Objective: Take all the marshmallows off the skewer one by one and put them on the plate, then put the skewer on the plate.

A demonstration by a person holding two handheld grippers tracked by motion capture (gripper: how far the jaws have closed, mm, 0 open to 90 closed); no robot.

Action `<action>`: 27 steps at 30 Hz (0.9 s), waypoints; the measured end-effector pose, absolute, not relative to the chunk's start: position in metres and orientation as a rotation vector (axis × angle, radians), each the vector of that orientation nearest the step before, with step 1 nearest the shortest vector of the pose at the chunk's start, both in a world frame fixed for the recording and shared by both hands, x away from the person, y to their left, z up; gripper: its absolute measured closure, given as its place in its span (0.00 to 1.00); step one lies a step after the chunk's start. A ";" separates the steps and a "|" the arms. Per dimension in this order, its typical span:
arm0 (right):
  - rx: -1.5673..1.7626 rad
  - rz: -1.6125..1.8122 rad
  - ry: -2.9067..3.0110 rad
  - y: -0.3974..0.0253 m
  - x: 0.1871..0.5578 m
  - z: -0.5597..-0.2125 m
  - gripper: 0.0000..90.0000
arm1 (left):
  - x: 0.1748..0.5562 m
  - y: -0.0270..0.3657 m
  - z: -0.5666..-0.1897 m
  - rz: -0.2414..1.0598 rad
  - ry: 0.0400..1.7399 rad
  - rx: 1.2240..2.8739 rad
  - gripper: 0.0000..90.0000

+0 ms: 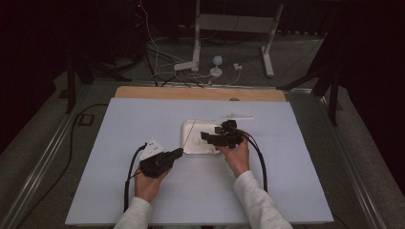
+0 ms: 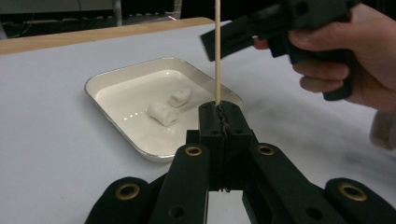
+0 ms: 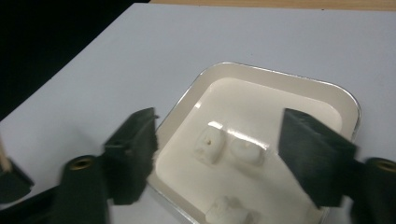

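The thin stick (image 2: 217, 51) is pinched upright by the left gripper (image 2: 220, 108). The right gripper (image 3: 217, 154) is spread wide, right above the marshmallows (image 3: 208, 145) in the tray (image 3: 275, 74). From the stick, they are seen at about ten o'clock.

In the left gripper view the wooden skewer (image 2: 217, 51) runs off the top edge at twelve o'clock, so its upper end is cut off, and its lower end is buried between the shut jaws of the left gripper (image 2: 223, 108). In the right gripper view the tray (image 3: 273, 77) is cut off at six o'clock, along with part of the lowest white piece (image 3: 226, 211). That view's own jaws are blurred.
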State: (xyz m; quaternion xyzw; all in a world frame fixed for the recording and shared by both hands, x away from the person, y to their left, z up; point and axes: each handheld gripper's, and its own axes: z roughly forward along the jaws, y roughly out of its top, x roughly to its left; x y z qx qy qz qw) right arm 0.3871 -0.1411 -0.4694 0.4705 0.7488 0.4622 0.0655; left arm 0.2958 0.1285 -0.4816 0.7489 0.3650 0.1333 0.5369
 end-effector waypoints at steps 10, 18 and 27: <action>1.382 1.390 2.273 -0.154 0.369 -0.473 0.15 | 0.308 0.119 -0.472 0.306 0.918 1.754 1.00; 1.319 1.413 2.277 -0.166 0.353 -0.464 0.14 | 0.321 0.106 -0.466 0.299 0.954 1.747 1.00; 1.309 1.443 2.245 -0.186 0.344 -0.461 0.12 | 0.333 0.094 -0.468 0.272 1.007 1.737 1.00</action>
